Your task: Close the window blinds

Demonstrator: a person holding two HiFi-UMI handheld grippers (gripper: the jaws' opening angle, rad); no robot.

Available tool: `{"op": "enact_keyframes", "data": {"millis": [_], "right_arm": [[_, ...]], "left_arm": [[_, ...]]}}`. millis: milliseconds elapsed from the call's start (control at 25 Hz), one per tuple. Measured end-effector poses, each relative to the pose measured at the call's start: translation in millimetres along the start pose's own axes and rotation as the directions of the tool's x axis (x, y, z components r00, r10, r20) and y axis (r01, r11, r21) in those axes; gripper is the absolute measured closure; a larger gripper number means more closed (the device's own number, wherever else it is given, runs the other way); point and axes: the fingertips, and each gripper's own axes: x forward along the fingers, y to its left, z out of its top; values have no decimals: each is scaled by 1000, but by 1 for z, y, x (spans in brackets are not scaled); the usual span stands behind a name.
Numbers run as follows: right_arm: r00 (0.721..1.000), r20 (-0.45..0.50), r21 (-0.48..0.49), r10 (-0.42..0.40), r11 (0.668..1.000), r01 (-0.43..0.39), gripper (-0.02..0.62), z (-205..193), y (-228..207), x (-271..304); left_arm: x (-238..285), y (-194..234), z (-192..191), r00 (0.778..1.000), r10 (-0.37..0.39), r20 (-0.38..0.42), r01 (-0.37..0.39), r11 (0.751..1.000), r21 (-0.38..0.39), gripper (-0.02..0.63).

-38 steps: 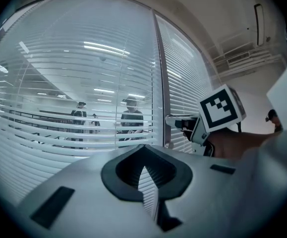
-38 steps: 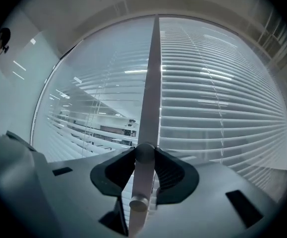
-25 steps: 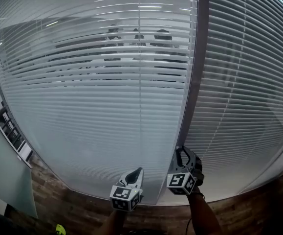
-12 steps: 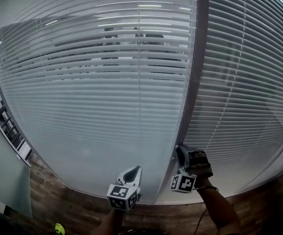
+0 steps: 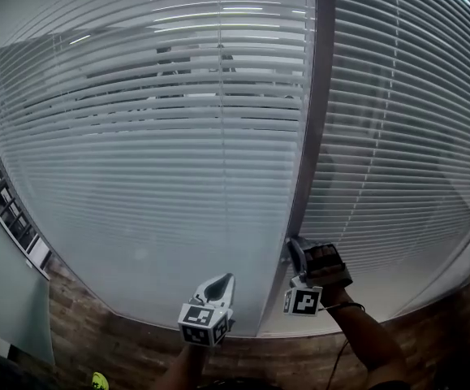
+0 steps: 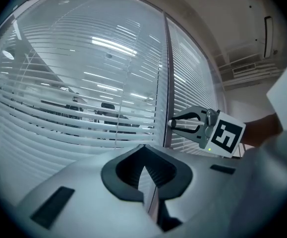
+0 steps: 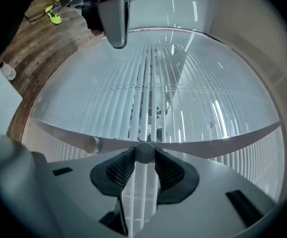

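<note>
Right claw (image 5: 293, 249) pinched the short white cylindrical tilt knob (image 6: 184, 125) at five o'clock by the grey window post (image 5: 314, 96); left claw (image 5: 223, 284) sat pressed together, empty, at six. White horizontal slatted blinds (image 5: 153, 136) filled the pane, ajar near twelve. Thin, light, bendable slats, I'd judge, so the stiff knob was the handhold.

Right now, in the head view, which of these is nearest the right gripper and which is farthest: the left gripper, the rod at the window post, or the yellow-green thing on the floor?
1. Rod: clamped between the jaws of the right gripper, at the window post.
2. Left gripper: just to its lower left, not touching it.
3. Yellow-green thing: far lower left, on the floor at the picture's bottom edge.
</note>
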Motion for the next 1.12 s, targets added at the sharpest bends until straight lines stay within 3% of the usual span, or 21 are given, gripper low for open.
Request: {"op": "enact_keyframes", "data": {"millis": [80, 160, 200, 280, 360, 480, 520, 560, 600, 680, 760, 1000, 1120], "right_arm": [[1000, 0, 65, -24, 998, 24, 468, 1, 3, -6], [999, 0, 234, -32, 972, 32, 466, 1, 5, -15], [999, 1, 343, -37, 939, 34, 466, -1, 4, -18], [999, 4, 557, -48, 830, 37, 466, -6, -3, -20], [999, 16, 753, -42, 658, 16, 466, -10, -5, -21], [998, 62, 956, -20, 288, -54, 466, -13, 2, -20], [998, 66, 980, -23, 192, -60, 466, -14, 3, -19], [998, 62, 991, -28, 124, -58, 466, -15, 2, -18], [998, 56, 995, -35, 79, -53, 466, -14, 1, -17], [997, 48, 999, -52, 25, -47, 449, -12, -4, -14], [997, 36, 999, -64, -8, -36, 449, -10, -6, -11], [996, -44, 997, -71, -65, 40, 463, -16, -3, -2], [996, -45, 997, -72, -64, 41, 466, -15, 0, -4]], "left_arm": [[-4, -1, -4, 1000, -1, 0, 1, 1000, 4, 606], [-8, 0, -10, 1000, -1, 4, 1, 1000, 9, 606], [-7, 1, -11, 1000, 3, 5, -3, 1000, 7, 606], [-4, 3, -7, 1000, 12, 5, -12, 1000, -1, 606], [-1, 4, -5, 1000, 18, 5, -18, 1000, -8, 606], [-1, 2, -6, 1000, 14, 3, -14, 1000, -9, 606], [-1, 2, -6, 1000, 12, 5, -12, 1000, -12, 606], [-1, 2, -6, 1000, 13, 5, -13, 1000, -13, 606], [-2, 4, -6, 1000, 19, 5, -19, 1000, -16, 606], [-5, 6, 1, 999, 42, 8, -41, 999, -32, 606], [-7, 8, 4, 999, 51, 3, -51, 998, -39, 606], [-7, 12, 1, 998, 59, 15, -59, 998, -28, 606], [-8, 13, -9, 999, 50, 1, -50, 999, -14, 606]]}}
